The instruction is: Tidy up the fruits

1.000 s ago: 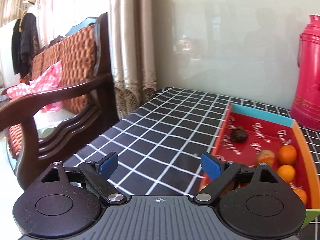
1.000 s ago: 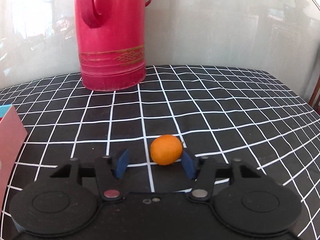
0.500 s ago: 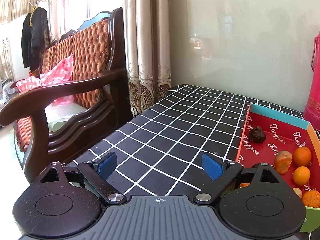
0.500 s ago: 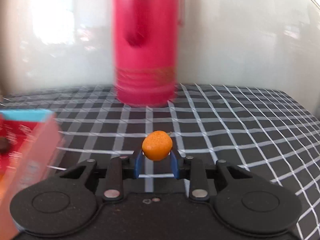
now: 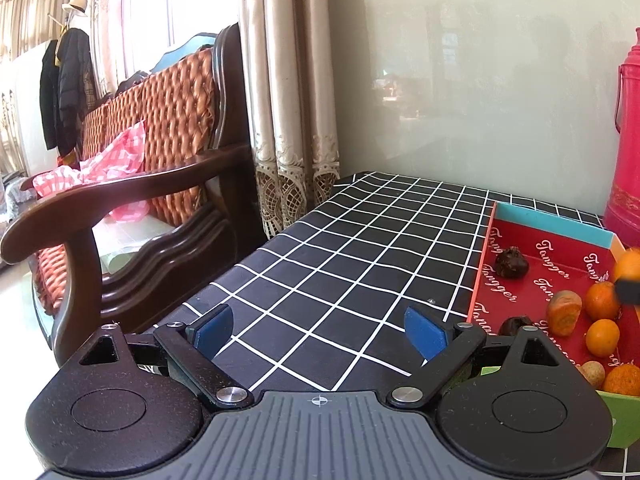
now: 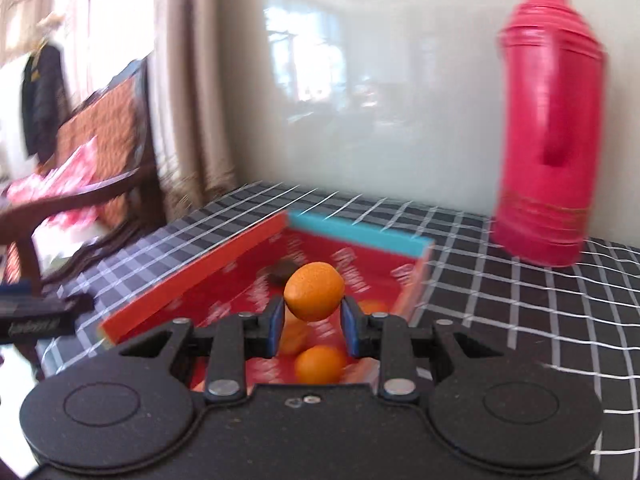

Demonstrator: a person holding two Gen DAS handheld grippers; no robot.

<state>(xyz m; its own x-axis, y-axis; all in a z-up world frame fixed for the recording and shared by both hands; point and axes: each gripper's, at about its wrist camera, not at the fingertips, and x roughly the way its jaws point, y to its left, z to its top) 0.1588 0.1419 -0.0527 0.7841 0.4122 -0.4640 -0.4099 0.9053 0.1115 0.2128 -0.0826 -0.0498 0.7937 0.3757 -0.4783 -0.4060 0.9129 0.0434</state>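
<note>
My right gripper (image 6: pixel 310 322) is shut on a small orange (image 6: pixel 314 291) and holds it in the air above the red tray (image 6: pixel 192 274). The tray holds several oranges (image 6: pixel 319 364) and a dark fruit (image 6: pixel 280 272). In the left wrist view the tray (image 5: pixel 486 264) sits at the right with oranges (image 5: pixel 602 337), two dark fruits (image 5: pixel 511 263) and a cut orange piece (image 5: pixel 564 312); the held orange (image 5: pixel 629 264) shows at the right edge. My left gripper (image 5: pixel 318 330) is open and empty over the checked tablecloth, left of the tray.
A tall red thermos (image 6: pixel 550 128) stands behind the tray on the right. A wooden armchair (image 5: pixel 132 192) with an orange cushion stands beyond the table's left edge. Curtains (image 5: pixel 288 92) and a glossy wall are at the back. The black checked tablecloth (image 5: pixel 360 248) covers the table.
My right gripper closed on the orange, lifted it off the cloth and swung left until it is over the tray. My left gripper drew back and left from the tray, still open.
</note>
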